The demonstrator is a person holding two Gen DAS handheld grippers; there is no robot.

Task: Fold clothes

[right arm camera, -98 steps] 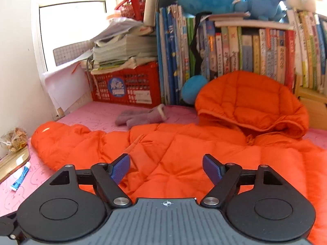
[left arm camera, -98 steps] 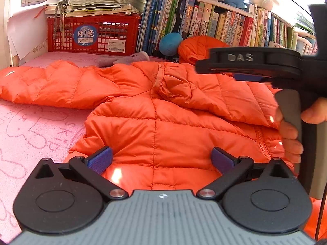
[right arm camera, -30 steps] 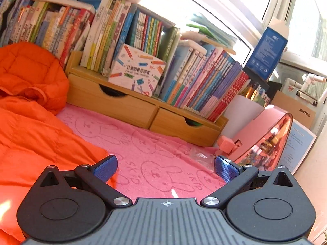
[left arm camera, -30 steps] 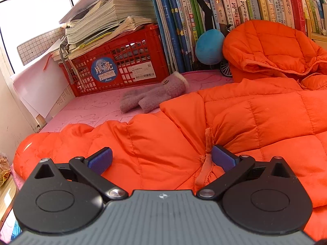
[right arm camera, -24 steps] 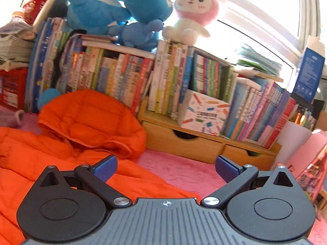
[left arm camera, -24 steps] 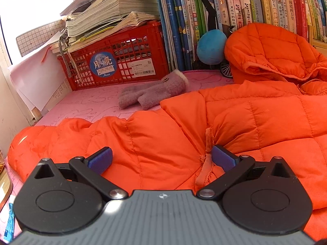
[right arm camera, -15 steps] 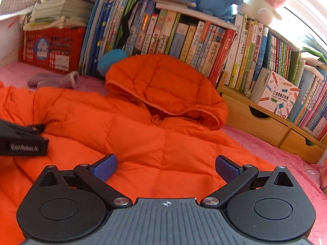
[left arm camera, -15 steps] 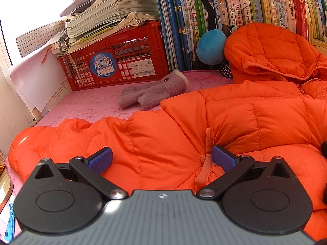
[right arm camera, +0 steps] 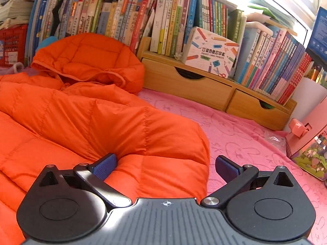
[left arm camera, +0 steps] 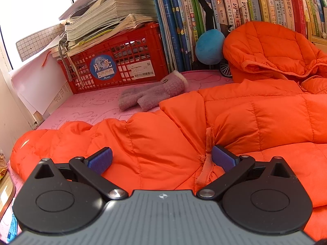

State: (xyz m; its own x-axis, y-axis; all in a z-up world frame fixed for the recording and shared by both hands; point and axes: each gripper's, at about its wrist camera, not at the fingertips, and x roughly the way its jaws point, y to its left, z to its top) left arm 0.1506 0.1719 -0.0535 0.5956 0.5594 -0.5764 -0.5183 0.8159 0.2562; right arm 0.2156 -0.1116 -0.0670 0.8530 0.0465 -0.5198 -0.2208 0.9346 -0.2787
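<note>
An orange quilted puffer jacket (left arm camera: 255, 118) lies spread on the pink mat (left arm camera: 92, 110). Its hood (left arm camera: 265, 47) leans against the books at the back. One sleeve (left arm camera: 61, 138) stretches to the left. My left gripper (left arm camera: 161, 159) is open, low over the seam where that sleeve meets the body. In the right wrist view the jacket (right arm camera: 92, 122) fills the left half, and its other sleeve end (right arm camera: 179, 143) lies folded on the mat (right arm camera: 245, 143). My right gripper (right arm camera: 165, 167) is open right above that sleeve end, holding nothing.
A grey knitted glove (left arm camera: 151, 94) lies behind the sleeve. A red crate (left arm camera: 114, 65) stacked with papers, a blue ball (left arm camera: 210, 47) and rows of books (right arm camera: 122, 16) line the back. Wooden drawers (right arm camera: 204, 87) and a pink box (right arm camera: 312, 138) stand at the right.
My right gripper has swung right, from over the jacket's middle to its right sleeve end. The left gripper has barely moved.
</note>
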